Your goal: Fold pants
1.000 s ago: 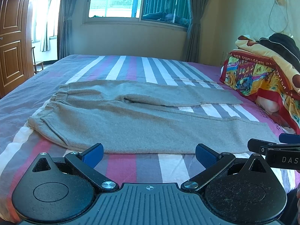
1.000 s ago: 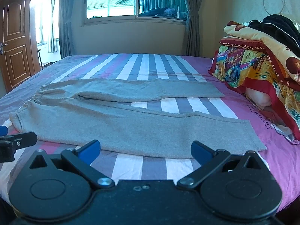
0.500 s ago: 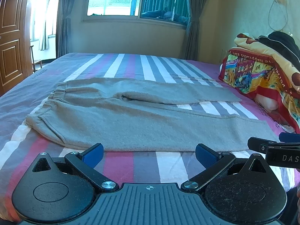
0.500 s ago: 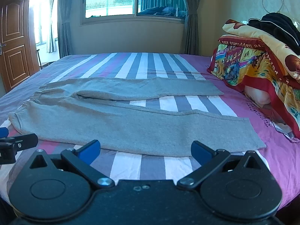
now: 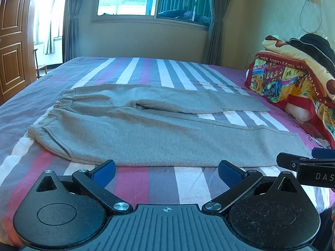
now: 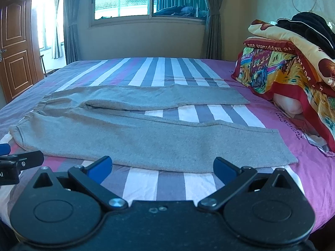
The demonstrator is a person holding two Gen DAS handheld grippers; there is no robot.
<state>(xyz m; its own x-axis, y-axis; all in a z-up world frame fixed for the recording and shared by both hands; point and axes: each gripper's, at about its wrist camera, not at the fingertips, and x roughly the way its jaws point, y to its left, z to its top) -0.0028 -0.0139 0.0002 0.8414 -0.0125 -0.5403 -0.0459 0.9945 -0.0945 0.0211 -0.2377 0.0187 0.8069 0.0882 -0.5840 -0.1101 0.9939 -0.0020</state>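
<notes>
As I read the left wrist view, my left gripper (image 5: pixel 166 171) hangs released, jaws spread wide, just short of the near edge of the pants (image 5: pixel 159 129). They lie flat and unfolded on the bed (image 5: pixel 163 179), waistband left, the two legs running right with a strip of striped sheet between them. The right gripper (image 5: pixel 303 163) shows at the frame's right edge, near the near cuff.

In the right wrist view, my right gripper (image 6: pixel 162 168) is likewise released, empty, just before the near leg's edge. The first fold is not begun, in my judgement. To do it well, I should pinch the near leg at waistband and cuff together and carry it level over the far leg.

Blankets (image 6: pixel 293 62) are piled at right; window (image 6: pixel 146 0) and door (image 6: pixel 14 48) stand beyond.
</notes>
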